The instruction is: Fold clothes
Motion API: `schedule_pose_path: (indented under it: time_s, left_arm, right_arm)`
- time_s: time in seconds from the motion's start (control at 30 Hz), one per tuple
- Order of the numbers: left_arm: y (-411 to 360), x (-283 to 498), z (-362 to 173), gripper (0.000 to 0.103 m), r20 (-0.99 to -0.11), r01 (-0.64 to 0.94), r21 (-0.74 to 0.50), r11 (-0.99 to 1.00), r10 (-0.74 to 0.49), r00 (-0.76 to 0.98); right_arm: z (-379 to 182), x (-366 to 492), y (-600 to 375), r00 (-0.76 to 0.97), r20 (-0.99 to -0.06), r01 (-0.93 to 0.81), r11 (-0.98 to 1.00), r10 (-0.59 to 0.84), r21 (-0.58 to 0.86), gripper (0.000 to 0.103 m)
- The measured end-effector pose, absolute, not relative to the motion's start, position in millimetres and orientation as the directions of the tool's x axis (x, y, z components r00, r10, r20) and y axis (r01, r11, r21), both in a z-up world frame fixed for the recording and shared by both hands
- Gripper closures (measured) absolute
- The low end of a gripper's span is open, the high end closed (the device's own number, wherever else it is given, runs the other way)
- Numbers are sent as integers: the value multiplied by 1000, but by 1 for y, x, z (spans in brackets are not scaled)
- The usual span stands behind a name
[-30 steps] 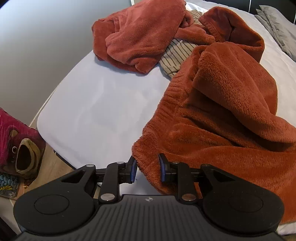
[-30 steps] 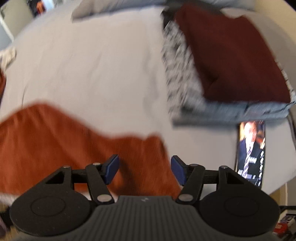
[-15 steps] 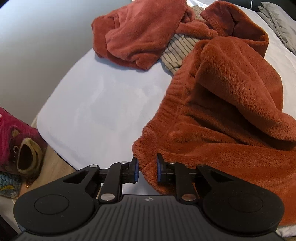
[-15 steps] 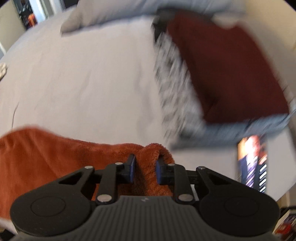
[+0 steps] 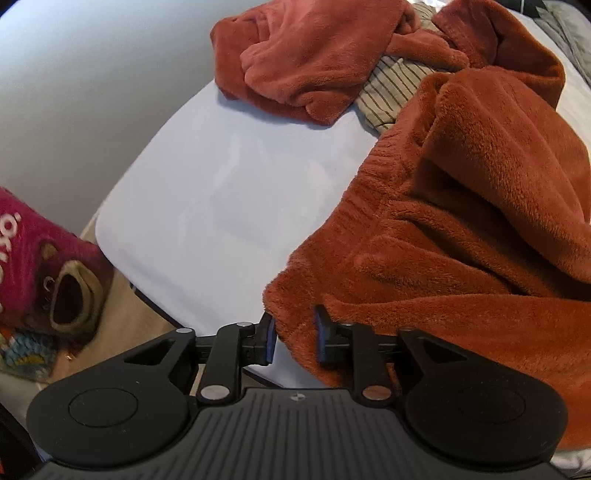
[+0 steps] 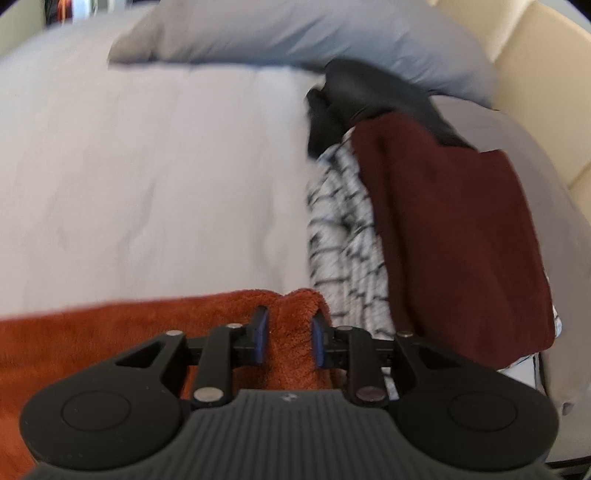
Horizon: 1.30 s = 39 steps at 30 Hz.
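A rust-orange fleece garment (image 5: 461,229) lies rumpled across the white bed (image 5: 229,192). My left gripper (image 5: 294,338) is shut on its near corner at the bed's edge. My right gripper (image 6: 288,339) is shut on another bunched edge of the same fleece (image 6: 110,325), which stretches away to the left in the right wrist view. A second, pinker fleece piece (image 5: 314,55) and a striped cloth (image 5: 395,85) lie heaped at the far side.
A stack of folded clothes, dark red (image 6: 454,229) over black-and-white check (image 6: 340,236), sits on the bed's right. A black garment (image 6: 354,99) and grey pillow (image 6: 295,33) lie behind. A pink plush toy (image 5: 40,269) is on the floor left.
My right gripper closed on the orange fleece edge and moved forward toward the folded stack. My left gripper closed further on the fleece corner and has shifted slightly.
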<state>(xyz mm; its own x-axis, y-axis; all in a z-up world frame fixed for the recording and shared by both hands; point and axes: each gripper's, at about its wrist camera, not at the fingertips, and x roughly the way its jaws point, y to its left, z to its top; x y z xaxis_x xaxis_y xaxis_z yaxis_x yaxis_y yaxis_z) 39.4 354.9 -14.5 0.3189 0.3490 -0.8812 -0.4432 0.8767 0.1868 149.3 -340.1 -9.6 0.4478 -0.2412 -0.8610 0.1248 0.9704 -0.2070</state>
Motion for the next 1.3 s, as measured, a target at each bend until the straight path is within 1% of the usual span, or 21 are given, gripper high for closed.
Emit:
schedule_pose_path:
  time_s: [0.03, 0.1, 0.2, 0.27, 0.33, 0.4, 0.47, 0.63, 0.77, 0.87, 0.9, 0.97, 1.17, 1.23, 1.3]
  left_arm:
    - [356, 38, -11, 75, -880, -452, 176, 875, 346, 327]
    - [358, 36, -4, 50, -872, -468, 158, 869, 345, 347]
    - [356, 36, 15, 50, -835, -480, 144, 865, 367, 410]
    - [353, 42, 28, 49, -810, -467, 111, 878, 352, 469]
    - [350, 52, 41, 49, -790, -433, 32, 901, 288, 541]
    - [344, 68, 52, 44, -766, -392, -47, 919, 219, 605]
    - [336, 87, 60, 41, -749, -353, -64, 934, 188, 635]
    - [314, 140, 62, 41, -752, -275, 8, 961, 187, 632]
    - [309, 173, 55, 41, -749, -232, 41, 972, 184, 637]
    - [310, 191, 42, 41, -773, -188, 39, 981, 149, 617]
    - [309, 196, 37, 41, -782, -175, 37, 984, 137, 608]
    - [307, 204, 25, 41, -791, -158, 42, 986, 130, 598]
    - [311, 215, 4, 42, -804, -142, 26, 990, 105, 586]
    - [314, 218, 2, 51, -811, -137, 17, 990, 94, 578]
    - [318, 219, 1, 66, -822, -129, 1, 992, 75, 565]
  right_arm:
    - [-10, 150, -337, 444, -860, 115, 968, -251, -223, 68]
    - [-3, 149, -329, 466, -844, 96, 963, -266, -250, 52]
    - [10, 150, -315, 503, -822, 71, 960, -268, -269, 49]
    - [18, 156, -304, 524, -814, 61, 964, -251, -258, 47]
    - [24, 161, -287, 543, -811, 37, 970, -220, -239, 44]
    - [28, 167, -268, 558, -809, 5, 975, -185, -220, 43]
    - [31, 175, -248, 570, -808, -30, 980, -147, -199, 43]
    - [38, 194, -188, 602, -798, -134, 981, -34, -143, 43]
    - [43, 209, -133, 612, -786, -248, 965, 87, -87, 43]
    - [46, 228, -86, 600, -778, -329, 944, 187, -27, 42]
    - [46, 235, -70, 596, -773, -354, 935, 217, -11, 39]
    - [47, 249, -34, 588, -761, -409, 912, 274, 13, 37]
    - [46, 287, 70, 555, -720, -552, 832, 416, 56, 37]
    - [44, 299, 101, 551, -705, -592, 804, 447, 47, 37]
    - [42, 308, 128, 551, -690, -622, 782, 469, 34, 37]
